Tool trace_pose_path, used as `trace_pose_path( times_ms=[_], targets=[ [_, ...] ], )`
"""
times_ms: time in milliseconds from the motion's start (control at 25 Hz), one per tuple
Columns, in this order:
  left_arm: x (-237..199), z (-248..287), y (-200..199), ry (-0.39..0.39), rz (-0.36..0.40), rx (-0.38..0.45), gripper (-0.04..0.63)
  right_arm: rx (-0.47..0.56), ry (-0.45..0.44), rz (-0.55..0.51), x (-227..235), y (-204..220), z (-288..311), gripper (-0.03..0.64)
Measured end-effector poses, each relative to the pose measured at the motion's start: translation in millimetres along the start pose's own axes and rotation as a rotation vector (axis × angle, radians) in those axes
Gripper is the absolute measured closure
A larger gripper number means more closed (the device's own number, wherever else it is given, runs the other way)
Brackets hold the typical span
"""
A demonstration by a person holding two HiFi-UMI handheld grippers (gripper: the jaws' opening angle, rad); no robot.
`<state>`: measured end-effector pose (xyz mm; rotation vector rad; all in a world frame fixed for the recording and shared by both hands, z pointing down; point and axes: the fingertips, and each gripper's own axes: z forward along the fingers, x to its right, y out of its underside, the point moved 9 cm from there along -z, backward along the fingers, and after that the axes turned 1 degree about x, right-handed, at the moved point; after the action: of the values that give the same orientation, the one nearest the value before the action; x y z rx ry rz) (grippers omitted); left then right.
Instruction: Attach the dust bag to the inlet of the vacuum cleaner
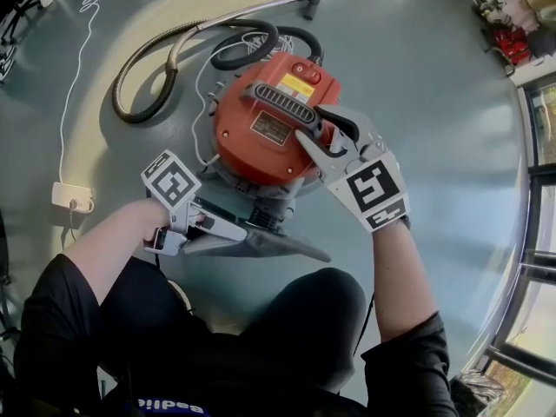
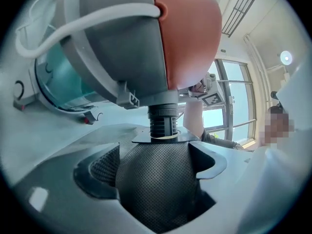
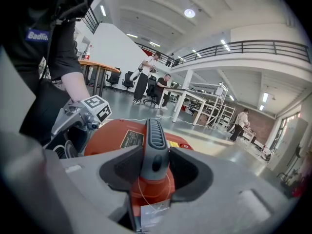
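The red vacuum cleaner stands on the grey floor. My right gripper is shut on its dark ribbed handle, a jaw against each side. In the left gripper view the dark grey fabric dust bag hangs from a flat collar seated on the black ribbed inlet under the vacuum's body. My left gripper stands wide open around the bag's neck, the pads not squeezing it. From the head view the bag lies at the vacuum's near side, by the left gripper.
The vacuum's hose loops at the left and its metal wand lies beyond. A white cable runs to a power adapter on the floor. The person's knee is close below. People and tables stand far off.
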<state>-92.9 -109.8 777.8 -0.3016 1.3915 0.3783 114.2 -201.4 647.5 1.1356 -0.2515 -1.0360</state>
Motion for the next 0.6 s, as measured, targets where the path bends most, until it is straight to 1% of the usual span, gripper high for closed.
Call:
trace_pose_path(
  times_ms=[80,200,240,360,480,600],
  targets=[
    [-1,-11,3,-0.021,-0.007,0.018,0.133,-0.003,0.007,-0.013,-1,-1,-1,0.461],
    [-8,-30,7,-0.074,0.009,0.037,0.133,-0.004,0.023,-0.038,-2,-4,-8,0.462],
    [-8,-34,9,-0.070,0.009,0.049,0.133,0.000,0.031,-0.038,-2,-5,-12,0.462],
    [1,-45,13,-0.015,-0.017,0.103,0.141,0.014,0.058,-0.025,-1,-8,-26,0.462],
    [5,-57,13,-0.013,0.002,0.139,0.146,0.025,0.097,-0.035,-1,-11,-39,0.468],
    [9,-63,17,-0.022,0.024,0.145,0.147,0.051,0.129,-0.019,-3,-14,-54,0.476]
  ],
)
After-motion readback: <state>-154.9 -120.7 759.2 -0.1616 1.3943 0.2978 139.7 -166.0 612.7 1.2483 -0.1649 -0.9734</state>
